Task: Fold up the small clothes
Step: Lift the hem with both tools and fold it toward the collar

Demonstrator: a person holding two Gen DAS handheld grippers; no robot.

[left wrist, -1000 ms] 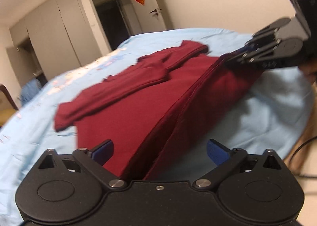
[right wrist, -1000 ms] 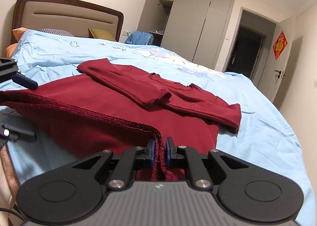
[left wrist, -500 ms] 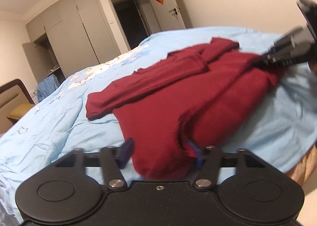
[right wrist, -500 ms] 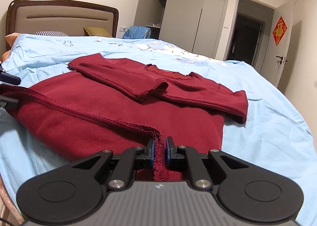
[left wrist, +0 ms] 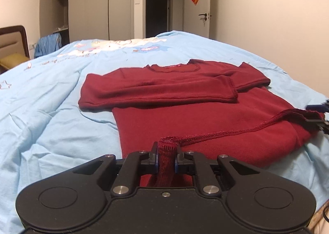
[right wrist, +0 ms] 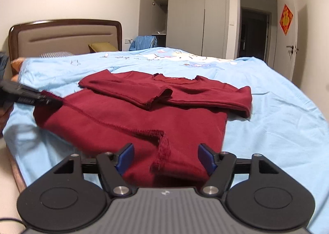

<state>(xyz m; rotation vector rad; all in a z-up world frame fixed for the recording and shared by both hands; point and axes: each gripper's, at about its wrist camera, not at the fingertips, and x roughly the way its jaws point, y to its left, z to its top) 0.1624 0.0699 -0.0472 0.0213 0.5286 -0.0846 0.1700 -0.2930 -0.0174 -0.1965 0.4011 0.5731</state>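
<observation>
Lying flat on the bed [left wrist: 51,114], the sweater [left wrist: 205,114] stretches collar-away from both tools, its hem nearest: left tool [left wrist: 166,157] clamped on the hem corner, right tool [right wrist: 165,157] spread wide, holding nothing.

The sweater [left wrist: 205,114] was dark red knit cloth – matt, slightly fuzzy, with rough overlocked hems. The bedsheet [left wrist: 51,110] was smooth light-blue cotton-like cloth, creased. The left claw [left wrist: 166,157] was matt black plastic with bright metal pivots; the headboard [right wrist: 61,36] – glossy wood around padding.
</observation>
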